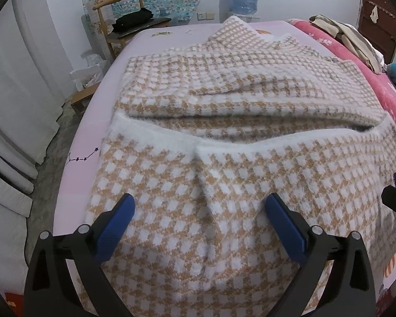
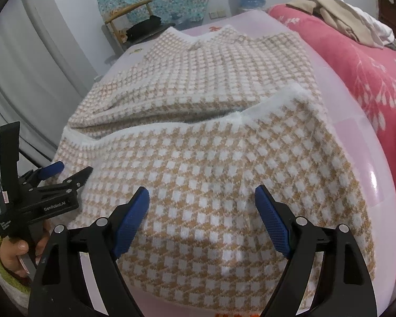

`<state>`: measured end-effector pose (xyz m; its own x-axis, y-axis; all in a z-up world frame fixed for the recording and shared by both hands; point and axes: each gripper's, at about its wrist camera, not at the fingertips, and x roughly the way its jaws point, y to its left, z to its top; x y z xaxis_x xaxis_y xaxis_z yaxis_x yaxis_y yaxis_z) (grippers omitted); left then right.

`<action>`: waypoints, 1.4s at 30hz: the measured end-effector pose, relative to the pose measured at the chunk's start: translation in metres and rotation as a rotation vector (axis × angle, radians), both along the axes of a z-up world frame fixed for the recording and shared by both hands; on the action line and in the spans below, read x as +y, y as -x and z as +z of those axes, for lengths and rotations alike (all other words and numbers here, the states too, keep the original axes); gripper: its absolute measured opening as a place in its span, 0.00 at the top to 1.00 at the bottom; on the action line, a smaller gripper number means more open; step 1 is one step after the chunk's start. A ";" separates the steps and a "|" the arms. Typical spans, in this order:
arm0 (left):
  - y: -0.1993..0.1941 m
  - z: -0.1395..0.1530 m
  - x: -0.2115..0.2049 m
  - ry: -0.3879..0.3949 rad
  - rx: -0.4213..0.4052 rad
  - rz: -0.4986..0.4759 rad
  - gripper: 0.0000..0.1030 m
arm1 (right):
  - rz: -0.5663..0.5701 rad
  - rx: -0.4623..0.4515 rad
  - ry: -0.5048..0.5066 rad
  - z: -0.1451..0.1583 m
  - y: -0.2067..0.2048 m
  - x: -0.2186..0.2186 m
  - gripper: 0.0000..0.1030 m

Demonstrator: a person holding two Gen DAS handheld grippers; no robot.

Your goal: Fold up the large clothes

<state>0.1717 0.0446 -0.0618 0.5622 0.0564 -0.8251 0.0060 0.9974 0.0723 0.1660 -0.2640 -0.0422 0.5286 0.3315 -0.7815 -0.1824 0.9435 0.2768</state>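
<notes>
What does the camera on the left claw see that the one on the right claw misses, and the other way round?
Only the left view shows the grey floor beside the bed and the white bags near the wooden chair.

Only the right view shows the whole left claw from the side, in a hand.

Both show the checked tan-and-white sweater with its near part folded back, the pink sheet, the red blanket, and open blue-padded fingers over the knit, gripping nothing.
</notes>
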 end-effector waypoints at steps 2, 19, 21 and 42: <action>0.000 0.000 -0.001 -0.003 0.002 0.003 0.05 | 0.001 0.000 0.005 0.000 -0.002 0.001 0.24; 0.000 0.001 -0.004 -0.036 0.003 0.017 0.05 | 0.013 0.004 0.003 -0.007 -0.016 0.004 0.20; 0.000 0.001 -0.005 -0.036 0.005 0.019 0.05 | 0.015 0.002 0.003 -0.007 -0.016 0.004 0.20; -0.016 0.070 0.033 0.095 -0.111 -0.118 0.05 | 0.083 -0.096 -0.039 0.060 -0.029 0.005 0.19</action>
